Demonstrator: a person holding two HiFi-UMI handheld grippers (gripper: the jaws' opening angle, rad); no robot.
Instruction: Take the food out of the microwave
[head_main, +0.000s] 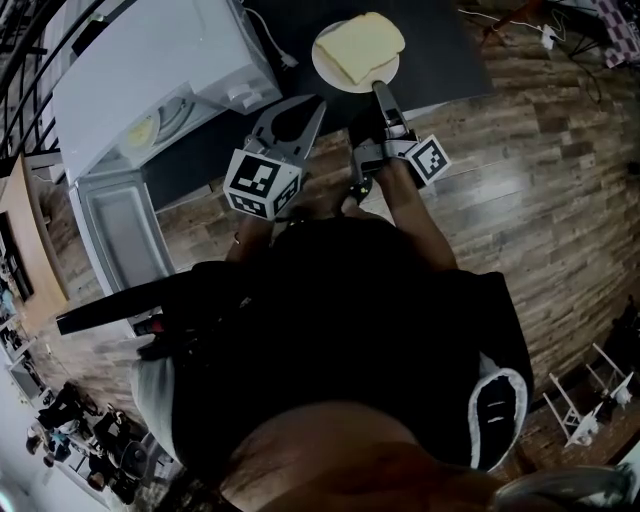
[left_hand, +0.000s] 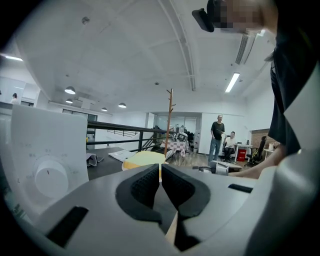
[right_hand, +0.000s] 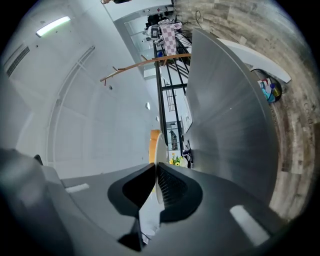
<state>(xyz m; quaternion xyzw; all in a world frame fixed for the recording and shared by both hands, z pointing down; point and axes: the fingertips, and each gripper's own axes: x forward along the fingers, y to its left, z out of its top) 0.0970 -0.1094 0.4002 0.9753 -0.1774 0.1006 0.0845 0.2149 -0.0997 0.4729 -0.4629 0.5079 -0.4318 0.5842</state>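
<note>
A white plate (head_main: 333, 66) carries a pale yellow slab of food (head_main: 366, 44) above the dark table (head_main: 440, 50), right of the white microwave (head_main: 150, 70). My right gripper (head_main: 380, 90) is shut on the plate's near rim. In the right gripper view the plate (right_hand: 159, 150) shows edge-on between the pads, with the food (right_hand: 152, 144) behind it. My left gripper (head_main: 316, 104) hovers just left of the plate, shut on nothing. In the left gripper view the food (left_hand: 144, 159) sits just past the closed gripper (left_hand: 160, 174).
The microwave door (head_main: 125, 228) hangs open at the left, and its glass turntable (head_main: 155, 120) shows inside. The control dial (left_hand: 48, 176) is close on the left. A wood floor (head_main: 540, 200) lies right of the table. People stand far behind.
</note>
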